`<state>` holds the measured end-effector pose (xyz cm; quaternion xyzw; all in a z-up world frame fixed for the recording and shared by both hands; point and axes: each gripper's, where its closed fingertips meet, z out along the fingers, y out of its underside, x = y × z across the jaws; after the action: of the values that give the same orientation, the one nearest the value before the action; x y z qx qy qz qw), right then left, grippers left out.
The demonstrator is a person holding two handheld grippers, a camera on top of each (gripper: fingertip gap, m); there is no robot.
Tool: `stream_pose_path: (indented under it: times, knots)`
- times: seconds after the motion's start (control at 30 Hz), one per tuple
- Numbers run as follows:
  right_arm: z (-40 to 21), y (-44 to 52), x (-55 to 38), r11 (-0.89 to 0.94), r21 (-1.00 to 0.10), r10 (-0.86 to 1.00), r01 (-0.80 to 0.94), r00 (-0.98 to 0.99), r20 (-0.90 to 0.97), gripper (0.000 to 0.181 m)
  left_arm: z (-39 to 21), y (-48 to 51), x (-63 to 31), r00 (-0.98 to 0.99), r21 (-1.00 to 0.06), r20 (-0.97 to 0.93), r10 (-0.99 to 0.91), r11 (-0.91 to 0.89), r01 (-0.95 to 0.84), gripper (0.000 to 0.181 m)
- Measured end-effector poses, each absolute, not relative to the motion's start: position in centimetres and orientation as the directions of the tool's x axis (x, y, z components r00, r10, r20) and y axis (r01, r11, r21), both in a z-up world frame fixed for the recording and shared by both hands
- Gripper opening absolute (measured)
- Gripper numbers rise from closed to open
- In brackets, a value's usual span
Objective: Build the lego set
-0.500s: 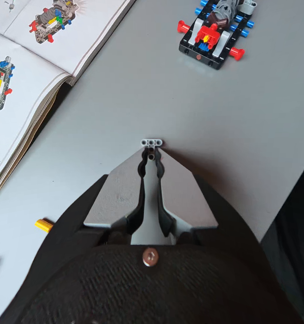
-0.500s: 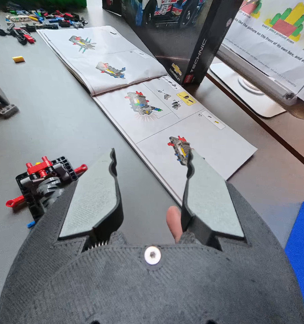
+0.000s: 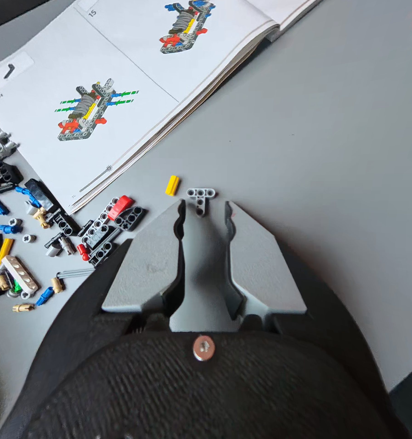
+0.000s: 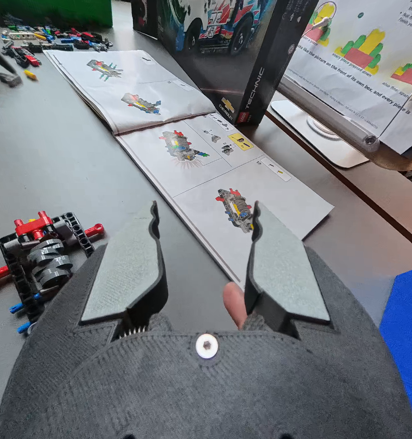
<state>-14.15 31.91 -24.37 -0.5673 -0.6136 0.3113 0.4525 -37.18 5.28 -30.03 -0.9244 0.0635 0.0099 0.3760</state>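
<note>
Left gripper (image 3: 203, 202) is spread around a grey T-shaped piece (image 3: 201, 197); right gripper (image 4: 205, 204) gapes empty, its shell partly hiding the chassis (image 4: 38, 251).

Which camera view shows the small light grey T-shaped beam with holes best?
The left wrist view. There the small light grey T-shaped beam lies sharp on the grey table, its stem between the open left gripper fingertips. In the right wrist view only a blurred grey shape shows far off at the left edge.
</note>
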Motion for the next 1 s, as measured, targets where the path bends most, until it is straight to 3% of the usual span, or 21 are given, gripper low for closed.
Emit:
stream_pose_path:
  times: [0.1, 0.4, 0.57, 0.67, 0.83, 1.0]
  knots:
    - [-23.9, 31.4, -14.1, 0.160, -0.909, 0.982, 0.386, 0.036, 0.188, 0.077, -29.5, 5.0, -37.6, 0.998, -0.713, -0.017, -0.055, -0.700, -0.050, 0.043]
    - [-21.1, 27.6, -12.4, 0.163, -0.954, 0.986, 0.253, -0.065, 0.151, 0.071, -26.7, 4.2, -36.0, 0.994, -0.797, -0.056, 0.094, -0.603, 0.013, 0.039]
    - [-22.7, 25.0, -8.5, 0.150, -0.941, 0.986, 0.303, -0.114, 0.120, 0.053, -26.1, 4.6, -31.4, 1.000, -0.828, -0.017, -0.003, -0.561, -0.016, 0.037]
    - [-25.1, 22.9, -6.2, 0.099, -0.891, 0.981, 0.443, -0.194, 0.013, 0.065, -26.3, 5.7, -28.6, 0.995, -0.840, 0.010, -0.100, -0.540, -0.046, 0.036]
    - [-27.5, 21.7, -4.4, 0.041, -0.839, 0.969, 0.542, -0.228, -0.100, 0.064, -28.5, 6.4, -25.8, 0.963, -0.796, 0.014, -0.268, -0.586, -0.151, 0.038]
    - [-29.9, 22.0, -5.5, 0.101, -0.763, 0.963, 0.638, -0.255, -0.086, 0.066, -29.7, 5.8, -26.4, 0.922, -0.737, -0.138, -0.362, -0.583, -0.340, 0.036]
